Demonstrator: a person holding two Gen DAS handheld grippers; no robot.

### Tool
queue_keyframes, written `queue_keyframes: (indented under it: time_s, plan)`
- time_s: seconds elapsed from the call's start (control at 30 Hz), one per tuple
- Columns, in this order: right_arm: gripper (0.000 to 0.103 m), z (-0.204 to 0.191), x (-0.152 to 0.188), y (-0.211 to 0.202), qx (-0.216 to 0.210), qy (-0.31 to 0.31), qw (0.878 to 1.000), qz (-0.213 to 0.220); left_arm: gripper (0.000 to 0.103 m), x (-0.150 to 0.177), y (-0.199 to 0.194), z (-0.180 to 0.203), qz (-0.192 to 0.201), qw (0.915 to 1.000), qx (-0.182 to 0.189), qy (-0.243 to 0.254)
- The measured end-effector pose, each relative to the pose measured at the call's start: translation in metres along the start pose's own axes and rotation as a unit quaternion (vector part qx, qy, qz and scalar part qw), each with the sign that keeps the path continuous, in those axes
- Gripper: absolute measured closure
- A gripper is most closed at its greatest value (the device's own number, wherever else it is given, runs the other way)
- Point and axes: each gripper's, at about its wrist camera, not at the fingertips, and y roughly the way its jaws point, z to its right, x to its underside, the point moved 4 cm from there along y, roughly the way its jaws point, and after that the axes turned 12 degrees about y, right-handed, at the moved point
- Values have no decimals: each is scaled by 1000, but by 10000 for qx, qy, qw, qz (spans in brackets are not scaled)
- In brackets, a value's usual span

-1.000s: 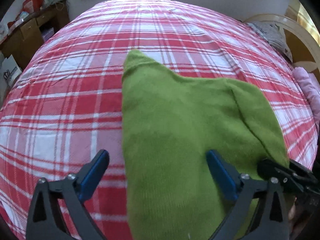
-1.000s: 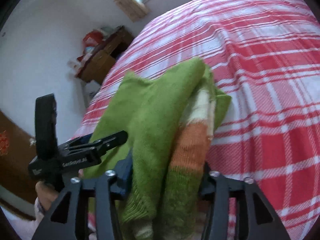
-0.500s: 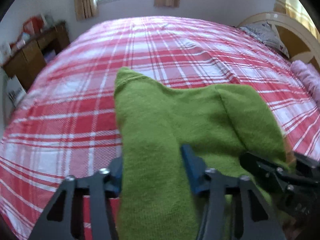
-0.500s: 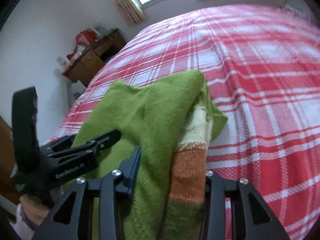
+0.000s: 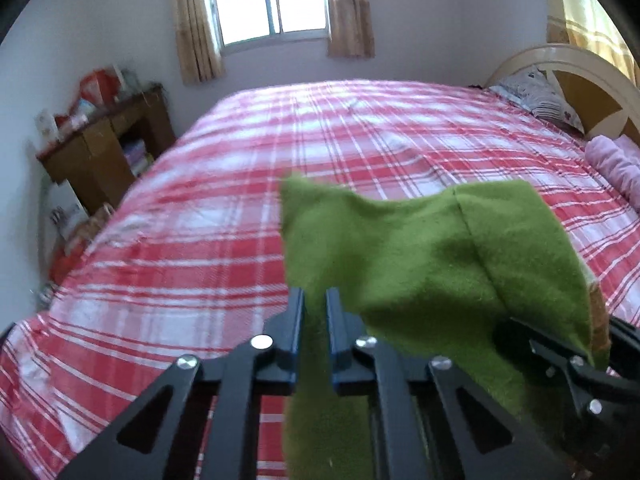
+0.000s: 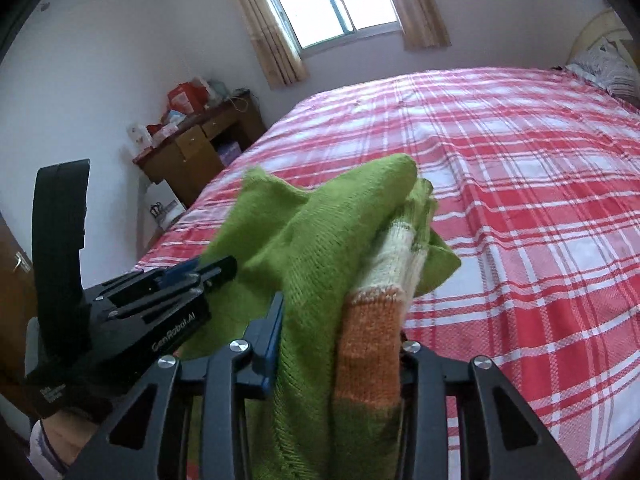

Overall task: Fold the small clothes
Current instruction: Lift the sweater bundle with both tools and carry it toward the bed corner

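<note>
my left gripper (image 5: 315, 312) has just been closing, jaws now pinched tight on a thin edge of the green knit sweater (image 5: 420, 264). my right gripper (image 6: 340, 320) has clamped a thick bunch of the same sweater, orange and cream stripes showing, jaws part open around it. sweater hangs between both, above the near edge of the plaid bed (image 5: 360, 140). risk: the thin left pinch slips under the knit's weight, or the bunched right side folds crooked. open bedspread from 10 to 2 o'clock; desk (image 6: 192, 148) at 10, pillows (image 5: 536, 96) at 2, far.
</note>
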Motion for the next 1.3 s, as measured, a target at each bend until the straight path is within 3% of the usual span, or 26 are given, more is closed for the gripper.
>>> queue_keyframes:
  time_s: [0.07, 0.1, 0.13, 0.2, 0.23, 0.33, 0.5, 0.53, 0.57, 0.67, 0.7, 0.73, 0.77, 0.83, 0.9, 1.03, 1.3]
  plan:
    - [66, -5, 0, 0, 121, -91, 9999, 53, 86, 2, 3, -5, -54, 10000, -16, -77]
    - [66, -4, 1, 1, 248, -107, 9996, 52, 73, 6, 6, -11, -130, 9994, 134, -283]
    - [66, -1, 2, 2, 319, -72, 9995, 34, 44, 9, 9, -17, -205, 9980, 336, -497]
    - [66, 13, 5, 8, 431, 71, 9990, -52, 12, 17, 19, -31, -330, 9917, 777, -965]
    - [66, 22, 7, 11, 502, 143, 9986, -105, 11, 20, 22, -37, -339, 9884, 954, -1133]
    - [66, 45, 15, 19, 484, 494, 9972, -292, 10, 23, 45, -43, -561, 9736, 1697, -1422]
    - [66, 53, 17, 24, 373, 576, 9970, -365, 9, 31, 100, -21, -1307, 9352, 2733, -1834]
    - [66, 53, 17, 25, 380, 535, 9971, -378, 8, 30, 102, -16, -1276, 9393, 2649, -1770]
    - [66, 54, 18, 25, 381, 525, 9971, -390, 8, 25, 97, -7, -1120, 9485, 2553, -1504]
    - [66, 61, 20, 30, 344, 662, 9960, -484, 15, 23, 91, 21, -1049, 9502, 2753, -1018]
    - [66, 65, 21, 33, 312, 741, 9954, -528, 22, 22, 89, 27, -1003, 9569, 2581, -872]
    - [66, 68, 22, 35, 275, 801, 9949, -557, 37, 21, 88, 31, -946, 9606, 2500, -763]
    - [66, 69, 21, 36, 250, 841, 9945, -569, 40, 19, 87, 34, -887, 9614, 2492, -759]
    - [66, 70, 22, 37, 261, 857, 9944, -564, 57, 19, 87, 30, -861, 9609, 2443, -977]
    - [66, 65, 22, 36, 372, 741, 9951, -532, 64, 18, 81, 31, -770, 9626, 2372, -1053]
    - [66, 44, 20, 26, 570, 359, 9971, -341, 68, 18, 68, 22, -634, 9747, 1937, -916]
    - [67, -5, 17, 12, 203, 143, 9996, -99, 68, 20, 26, -22, -260, 9887, 1153, -921]
